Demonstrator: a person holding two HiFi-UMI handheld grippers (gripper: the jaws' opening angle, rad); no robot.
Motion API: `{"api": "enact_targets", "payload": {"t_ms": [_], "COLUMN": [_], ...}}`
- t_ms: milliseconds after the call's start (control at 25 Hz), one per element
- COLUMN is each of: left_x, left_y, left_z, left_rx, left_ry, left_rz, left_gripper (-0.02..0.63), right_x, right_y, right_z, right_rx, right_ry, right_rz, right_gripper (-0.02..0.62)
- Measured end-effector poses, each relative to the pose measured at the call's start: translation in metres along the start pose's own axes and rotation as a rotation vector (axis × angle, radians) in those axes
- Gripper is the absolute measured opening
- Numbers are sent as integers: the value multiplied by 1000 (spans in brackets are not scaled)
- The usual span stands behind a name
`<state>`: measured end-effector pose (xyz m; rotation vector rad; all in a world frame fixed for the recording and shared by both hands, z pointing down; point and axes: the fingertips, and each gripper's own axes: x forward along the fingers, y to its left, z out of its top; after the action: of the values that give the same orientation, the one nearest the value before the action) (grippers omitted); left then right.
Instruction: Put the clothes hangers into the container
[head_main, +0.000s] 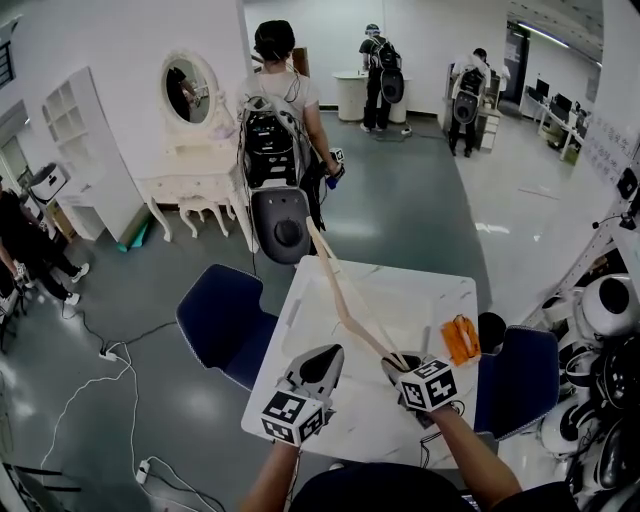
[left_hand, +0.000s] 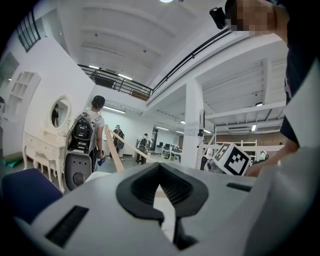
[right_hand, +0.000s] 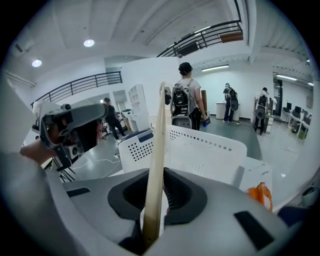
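A wooden clothes hanger (head_main: 345, 295) slants up from my right gripper (head_main: 398, 362), which is shut on its lower end; in the right gripper view the hanger (right_hand: 157, 160) stands between the jaws of that gripper (right_hand: 155, 212). The hanger rises over a white perforated container (head_main: 385, 300) on the white table (head_main: 330, 425); the container (right_hand: 200, 147) lies just ahead of the right gripper. My left gripper (head_main: 322, 358) hovers beside it at the table's near left, jaws together and holding nothing (left_hand: 167, 202). From there the hanger (left_hand: 113, 152) shows ahead.
An orange object (head_main: 460, 338) lies on the table to the right of the container. Blue chairs (head_main: 225, 320) (head_main: 520, 378) flank the table. A person with a backpack (head_main: 280, 130) stands just beyond it. A white dressing table (head_main: 195, 180) and floor cables (head_main: 110, 375) are at left.
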<state>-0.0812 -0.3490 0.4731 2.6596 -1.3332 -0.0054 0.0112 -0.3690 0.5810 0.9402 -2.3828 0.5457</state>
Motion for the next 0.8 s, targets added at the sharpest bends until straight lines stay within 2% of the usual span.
{"api": "enact_targets", "payload": {"t_ms": [800], "left_x": [2], "left_y": [-4], "left_z": [-10], "left_rx": [-22], "left_ry": [5], "left_rz": [-3], "left_gripper": [5], "right_x": [16], "right_y": [4], "right_z": [-15], "right_rx": [-56], "right_ry": [186], "right_rz": [-4], "right_gripper": [63]}}
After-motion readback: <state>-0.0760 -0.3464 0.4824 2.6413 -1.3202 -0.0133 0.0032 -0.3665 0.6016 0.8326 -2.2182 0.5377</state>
